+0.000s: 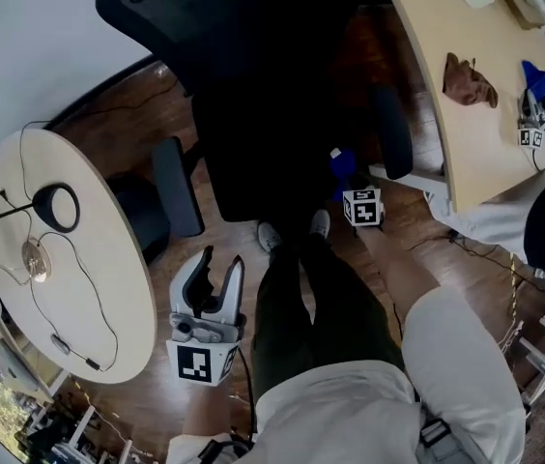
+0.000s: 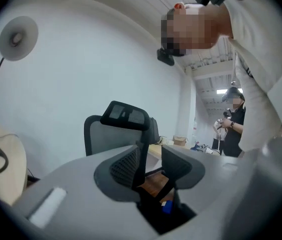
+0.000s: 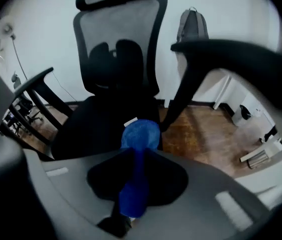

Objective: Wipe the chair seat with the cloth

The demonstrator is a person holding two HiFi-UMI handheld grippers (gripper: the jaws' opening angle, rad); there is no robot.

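The black office chair fills the top centre of the head view, its seat dark and bare. My right gripper is at the seat's right front edge, under the right armrest, and is shut on a blue cloth. In the right gripper view the blue cloth bulges out past the jaws, just above the seat, with the mesh backrest behind. My left gripper hangs low beside my left leg, open and holding nothing. In its own view the left gripper faces the chair's back.
A round white table with a lamp and cables stands at the left, close to the left gripper. A wooden desk at the upper right carries a brown object and another blue cloth. Another person stands beyond it.
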